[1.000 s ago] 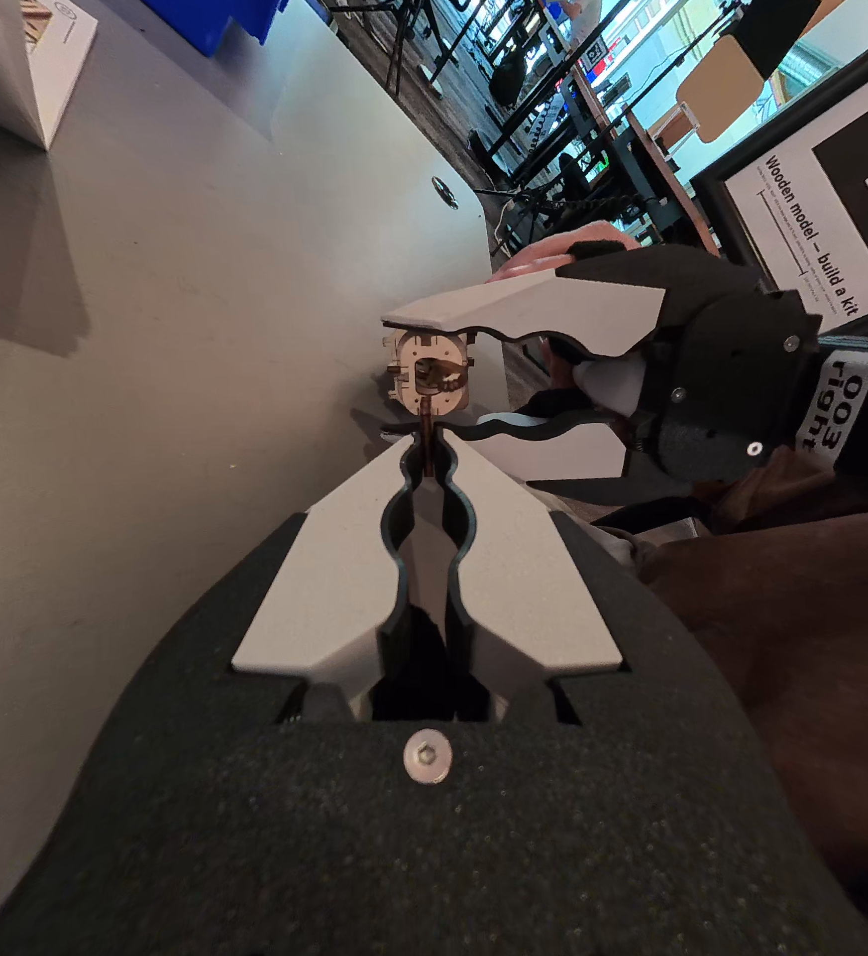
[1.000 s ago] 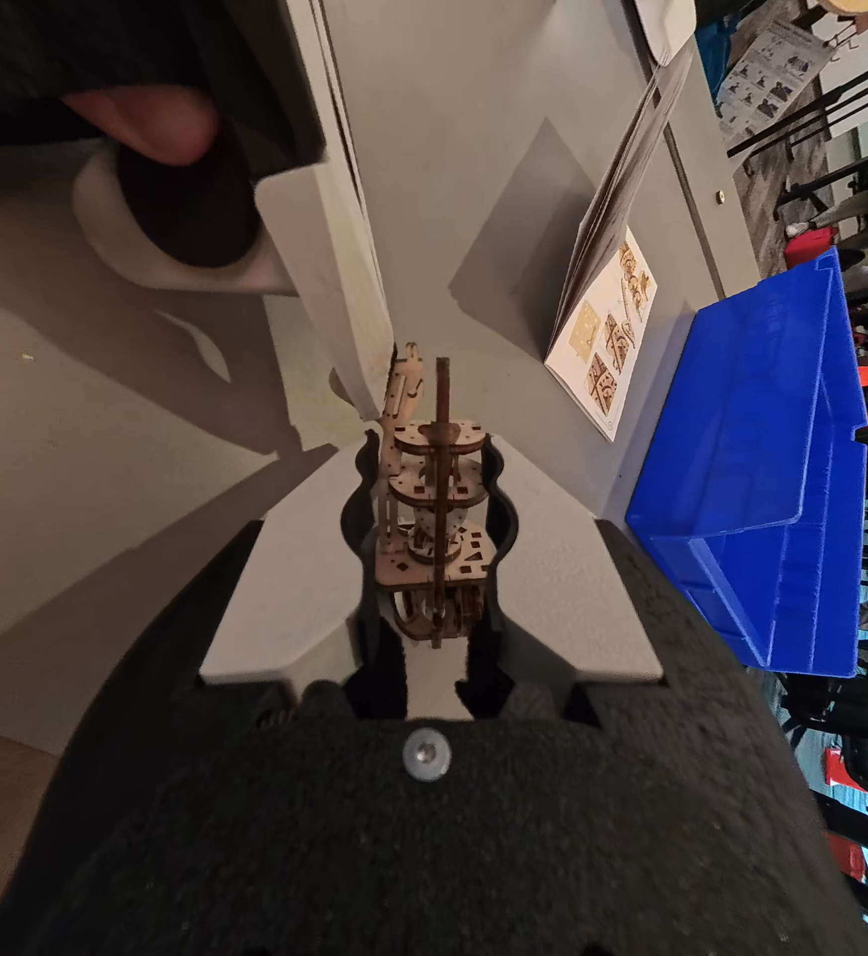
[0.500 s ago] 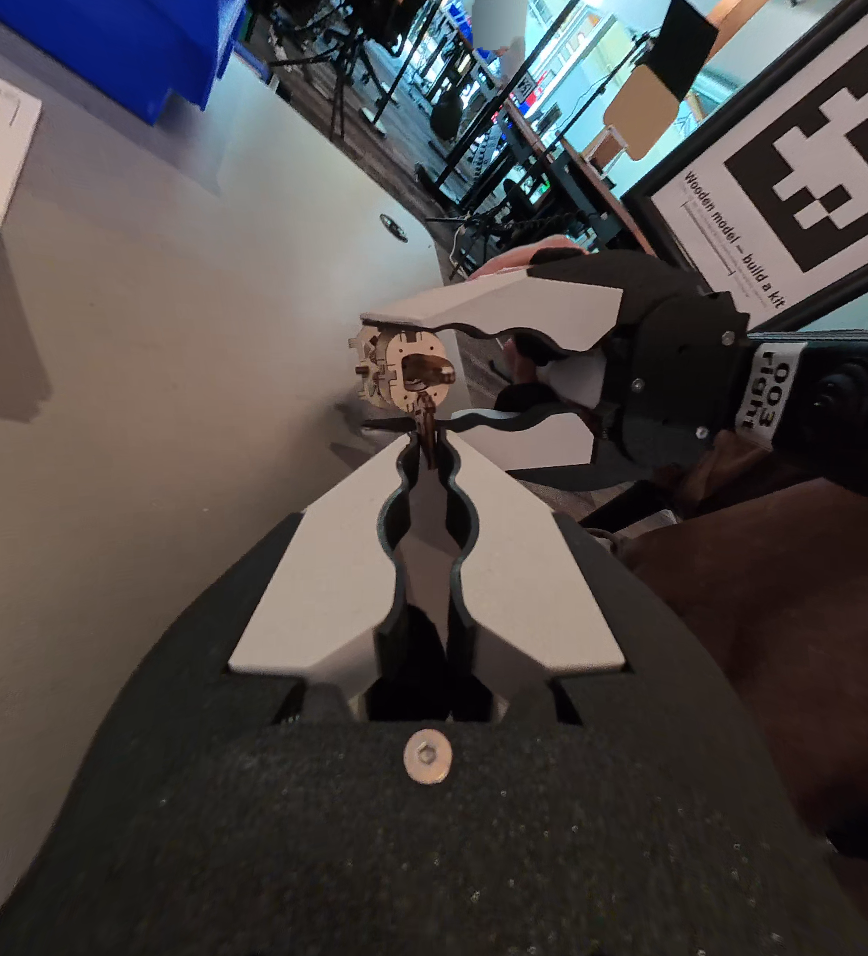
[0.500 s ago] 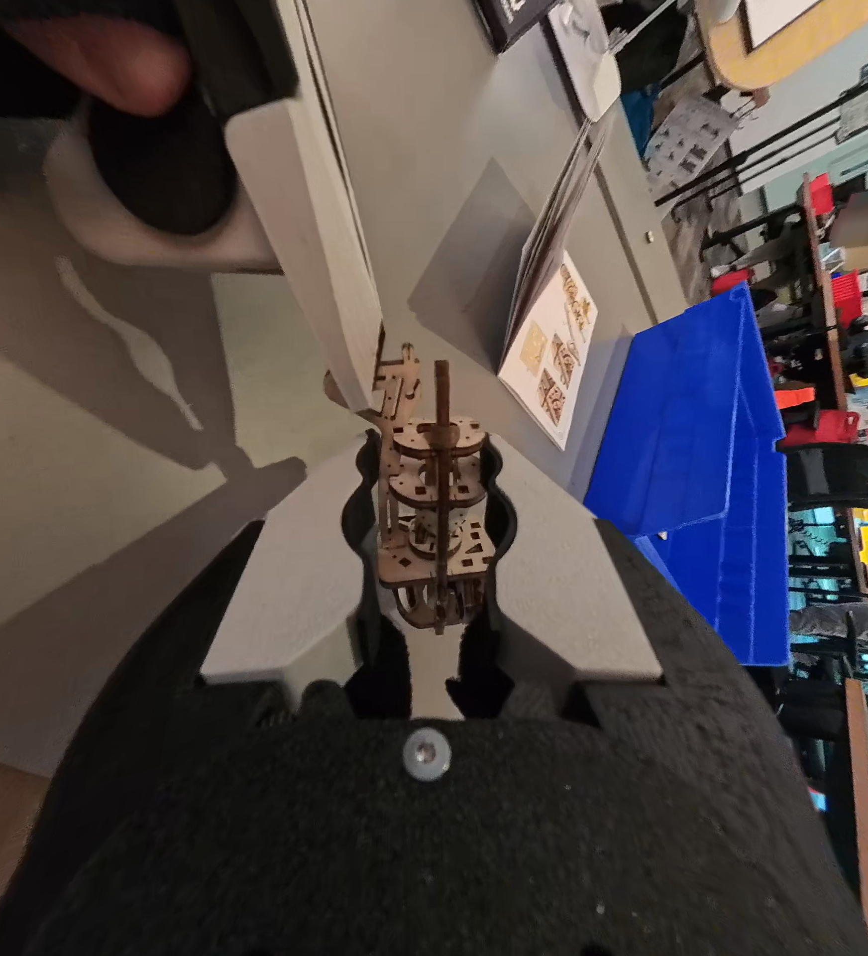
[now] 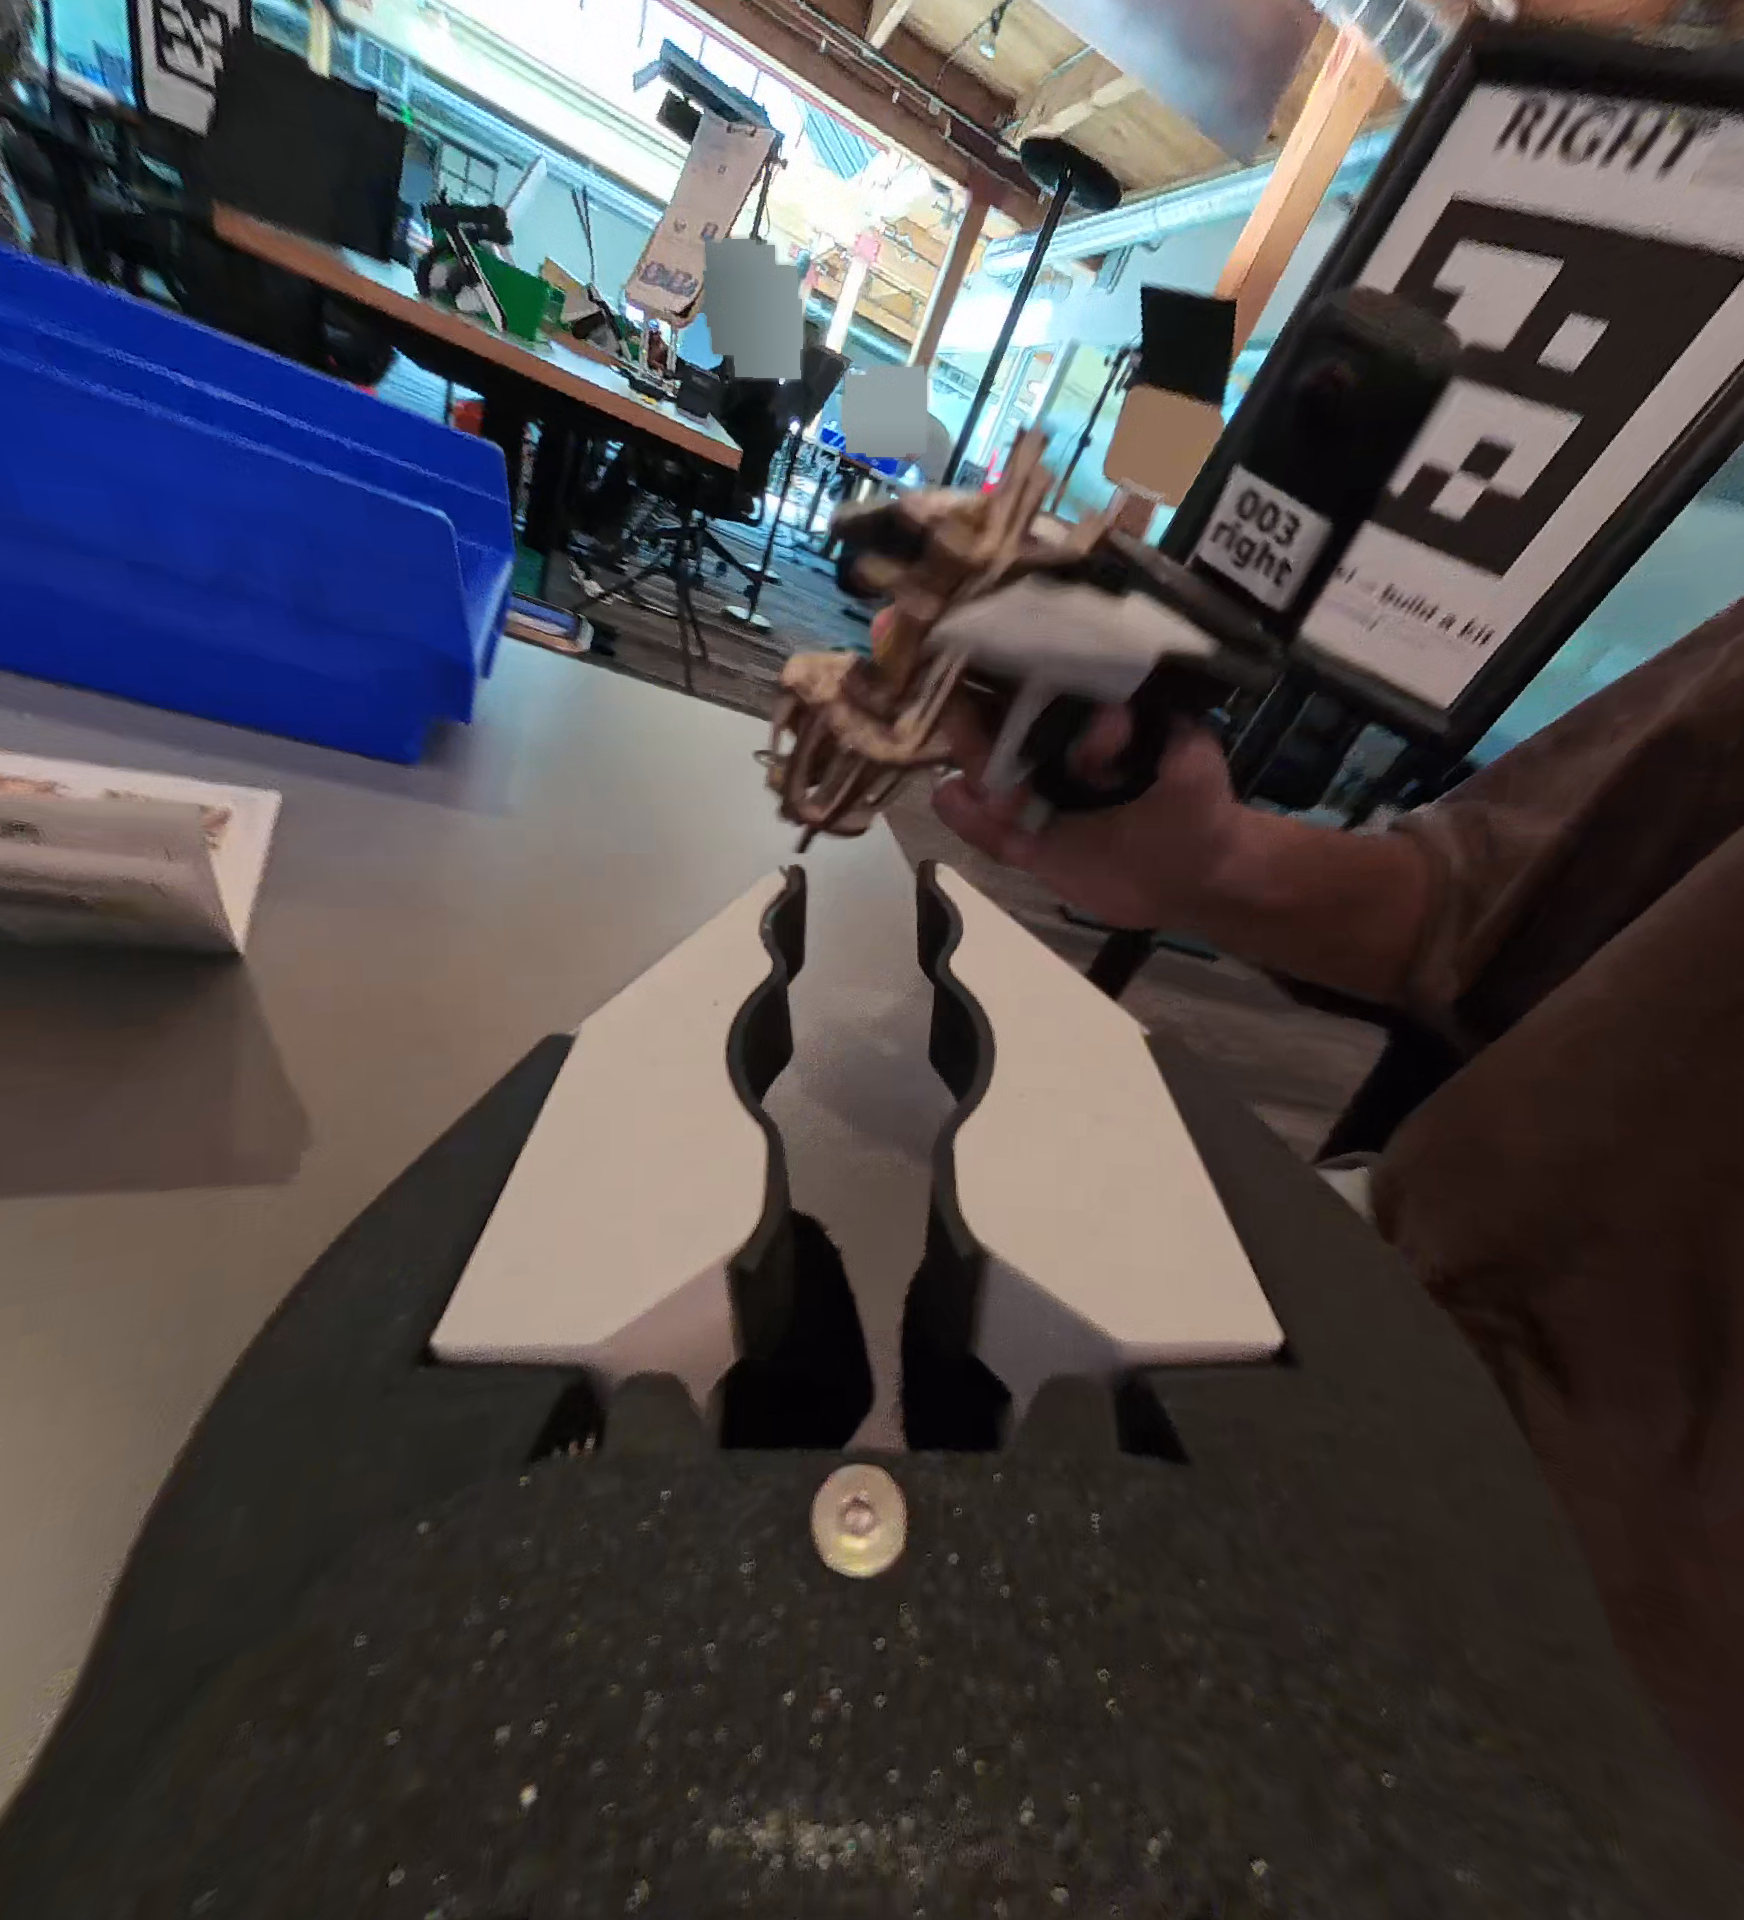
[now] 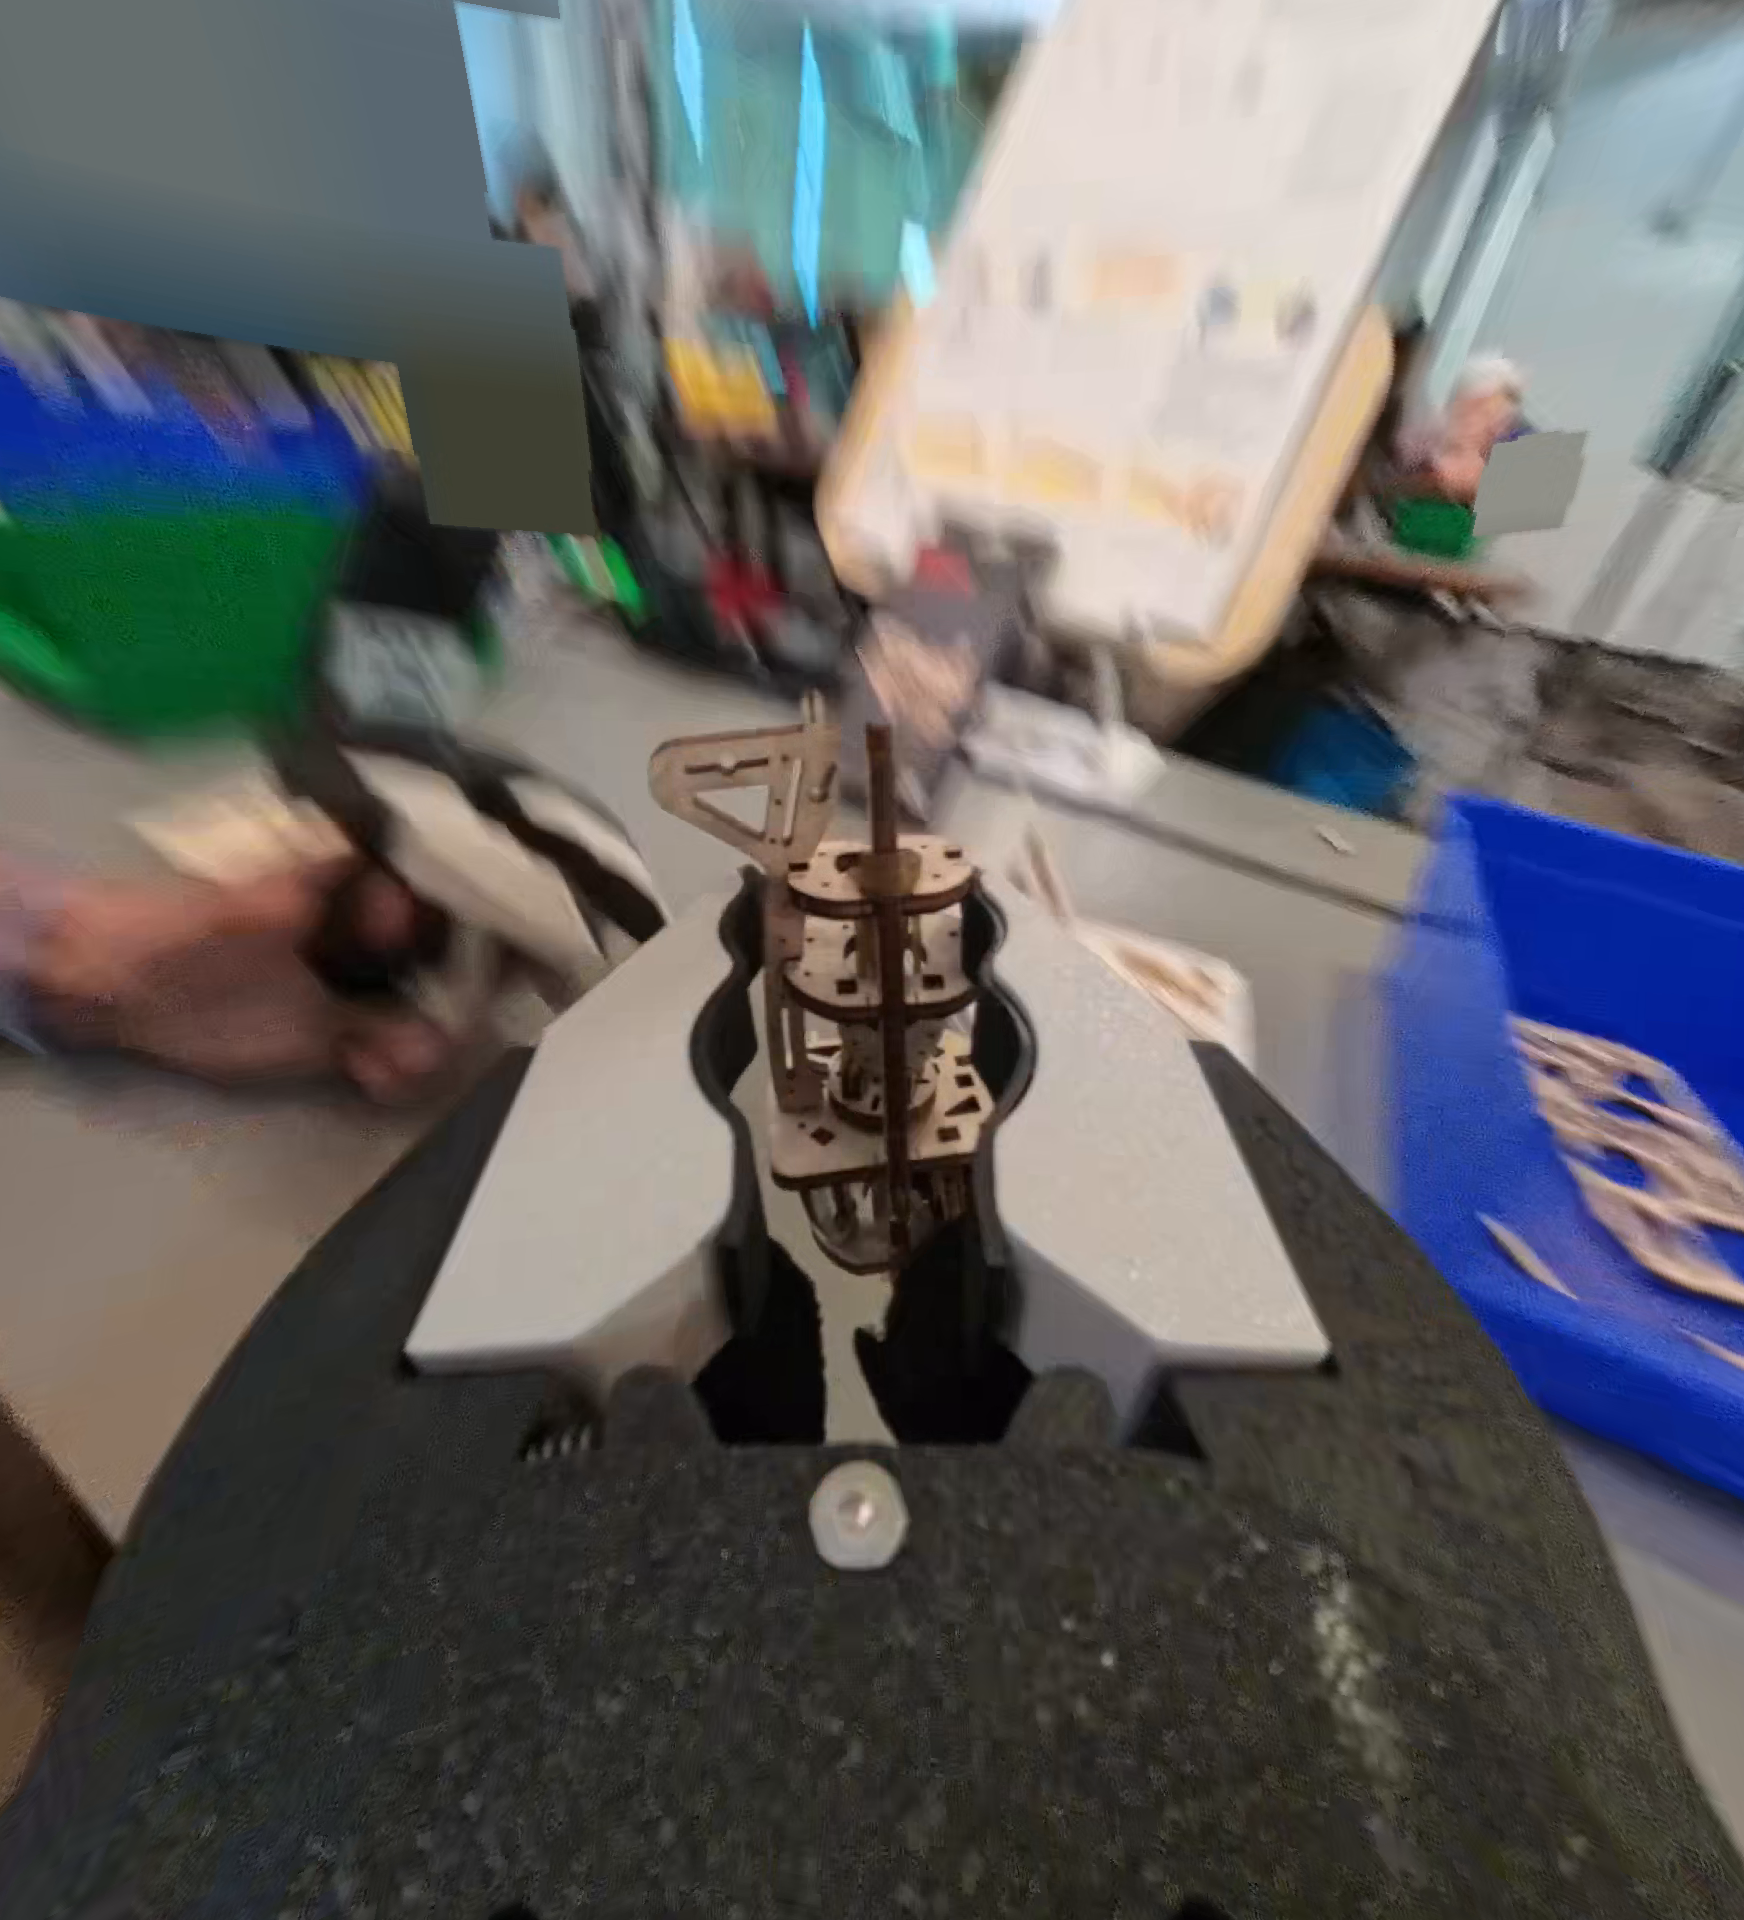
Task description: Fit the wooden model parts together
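Right wrist view: my right hand-held gripper clenches the wooden model; my left hand-held gripper gapes empty.

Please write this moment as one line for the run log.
left gripper: open, empty | right gripper: shut on wooden model | blue bin: loose wooden parts inside

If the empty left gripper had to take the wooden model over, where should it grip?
Probably the bare rod sticking out of the wooden model past the right gripper, coming from the model's far end: the fingers cover the stacked discs, and the thin arm looks fragile.
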`<state>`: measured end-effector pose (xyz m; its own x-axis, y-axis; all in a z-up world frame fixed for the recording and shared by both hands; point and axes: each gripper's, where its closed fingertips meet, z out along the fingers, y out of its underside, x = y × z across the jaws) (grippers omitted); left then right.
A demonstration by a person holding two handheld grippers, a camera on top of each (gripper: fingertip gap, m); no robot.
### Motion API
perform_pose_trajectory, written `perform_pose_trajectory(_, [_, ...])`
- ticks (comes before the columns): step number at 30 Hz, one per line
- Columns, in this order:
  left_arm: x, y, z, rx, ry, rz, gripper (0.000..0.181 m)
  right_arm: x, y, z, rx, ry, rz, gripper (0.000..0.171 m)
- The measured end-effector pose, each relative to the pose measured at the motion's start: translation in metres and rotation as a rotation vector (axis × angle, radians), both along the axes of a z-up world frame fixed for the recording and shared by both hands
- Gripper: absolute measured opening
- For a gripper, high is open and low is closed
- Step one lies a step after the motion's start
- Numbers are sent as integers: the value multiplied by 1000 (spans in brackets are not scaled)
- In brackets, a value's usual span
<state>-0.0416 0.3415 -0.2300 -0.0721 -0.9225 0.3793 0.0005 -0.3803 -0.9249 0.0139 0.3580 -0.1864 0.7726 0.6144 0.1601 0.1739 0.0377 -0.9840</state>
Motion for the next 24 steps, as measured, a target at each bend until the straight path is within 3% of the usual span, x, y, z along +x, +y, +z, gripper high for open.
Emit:
perform_pose_trajectory(3, [5,-12,1,118,10,-34,39,6,-19,53,123,511,185,36])
perform_pose_trajectory(5, [10,-16,3,139,-5,-29,72,7,-24,61,133,659,232,36])
perform_pose_trajectory(7, [13,-22,6,147,-30,-46,85,-7,-30,61,124,695,278,36])
perform_pose_trajectory(13, [11,-44,19,110,-137,-159,72,-47,-40,55,98,760,362,36])
perform_pose_trajectory(24, [3,-43,30,36,-212,-185,58,-68,-38,24,31,703,381,37])
